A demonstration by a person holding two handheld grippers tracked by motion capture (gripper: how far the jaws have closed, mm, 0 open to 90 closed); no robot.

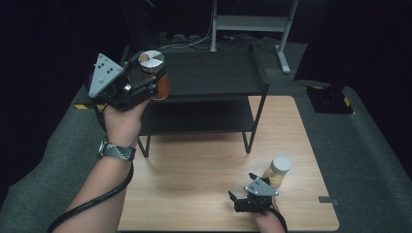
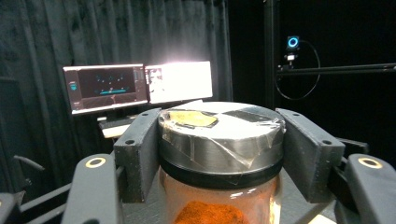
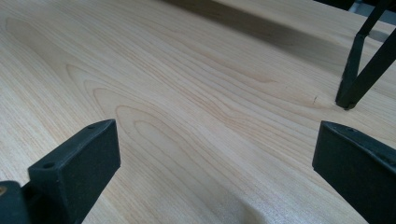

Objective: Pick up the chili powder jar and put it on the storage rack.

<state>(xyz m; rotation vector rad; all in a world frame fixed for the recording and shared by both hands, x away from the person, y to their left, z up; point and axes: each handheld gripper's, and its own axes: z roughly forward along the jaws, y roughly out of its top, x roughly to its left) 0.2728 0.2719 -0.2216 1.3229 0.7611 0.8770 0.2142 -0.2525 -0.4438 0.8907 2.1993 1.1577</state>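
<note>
Spice jar (image 1: 156,74) with rust-orange powder and a taped grey lid sits clamped in the left gripper (image 1: 145,80) at the far left of the high view, held up in the air in front of the top deck of a black two-tier shelf rack (image 1: 214,77), clear of the wooden table (image 1: 194,170) below; the person's left hand (image 1: 124,121), a banded watch (image 1: 116,150) on the wrist, carries the tool, its grey three-cornered plate (image 1: 103,73) facing up and its black cable (image 1: 92,201) trailing down past the forearm. From the left gripper view, both black jaws press flat against the sides of the lid (image 2: 222,135), clear tape creasing over its metal face, with orange powder (image 2: 210,213) visible through the glass beneath and two lit monitors (image 2: 137,86) glowing against a dark curtain behind. Moving rightward, the rack stands with its legs on the back half of the table, both of its decks bare. At lower right, the right gripper (image 1: 241,189) rests low near the table's front edge in the person's right hand (image 1: 265,218), its jaws spread wide with nothing between them; the right gripper view shows bare wood grain between the two pads (image 3: 77,163) and a rack foot (image 3: 348,100) beyond. Just beside that tool, to its right, a second jar (image 1: 278,171) with a pale lid and yellowish contents stands upright on the table
</note>
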